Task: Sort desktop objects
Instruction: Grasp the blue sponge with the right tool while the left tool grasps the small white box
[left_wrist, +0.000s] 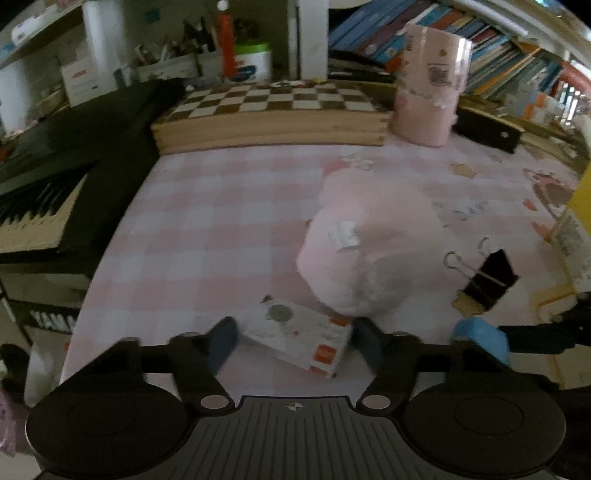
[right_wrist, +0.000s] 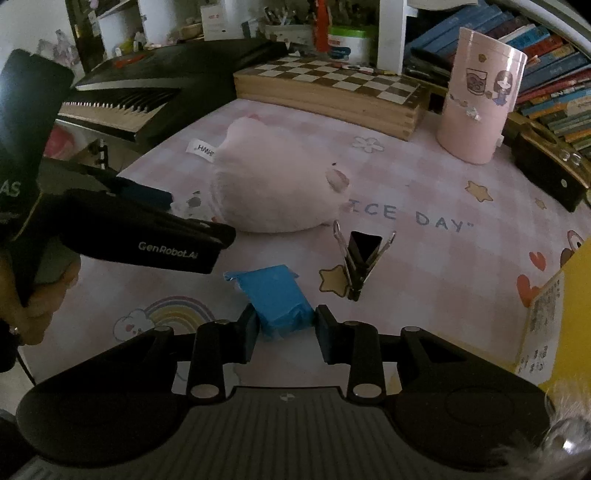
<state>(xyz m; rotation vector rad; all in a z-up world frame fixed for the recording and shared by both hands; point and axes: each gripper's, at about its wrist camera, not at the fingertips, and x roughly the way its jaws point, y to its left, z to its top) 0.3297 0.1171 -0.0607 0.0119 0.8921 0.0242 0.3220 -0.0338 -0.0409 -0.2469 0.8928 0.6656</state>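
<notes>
While right tongs clamp a blue block, left tongs close around a white box, pink checked mat.

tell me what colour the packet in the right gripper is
Blue packet; clearest in the right wrist view.

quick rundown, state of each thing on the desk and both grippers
left gripper: fingers either side of the small white box, contact unclear
small white box: lying flat on the mat
right gripper: shut on the blue block
blue block: on the mat, clamped at its near end
binder clip: on the mat, wire handles splayed, untouched
pink plush: resting on the mat
pink cup: upright
chessboard box: closed
</notes>
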